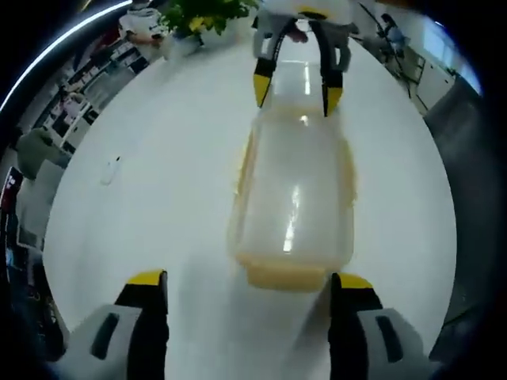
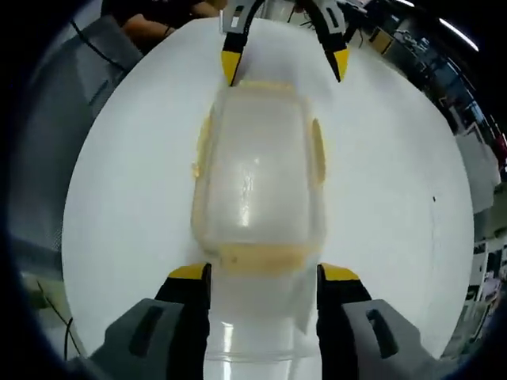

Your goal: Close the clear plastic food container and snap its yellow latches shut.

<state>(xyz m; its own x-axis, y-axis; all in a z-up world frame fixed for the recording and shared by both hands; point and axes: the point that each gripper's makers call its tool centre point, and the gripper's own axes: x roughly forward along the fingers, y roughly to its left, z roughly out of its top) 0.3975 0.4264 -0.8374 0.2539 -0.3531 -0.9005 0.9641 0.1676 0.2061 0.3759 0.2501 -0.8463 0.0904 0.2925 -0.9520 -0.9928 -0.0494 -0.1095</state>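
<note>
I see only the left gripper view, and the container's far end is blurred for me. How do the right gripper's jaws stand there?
Observer: The right gripper is open, with one jaw at each side of the container end.
Operator: Is something between those jaws?
Observer: Yes, a clear plastic part lies between them, just past a yellow latch. I cannot tell whether that latch is snapped.
Operator: Anything behind my gripper?
Observer: A person's arm in a dark sleeve is at the table edge.
</note>
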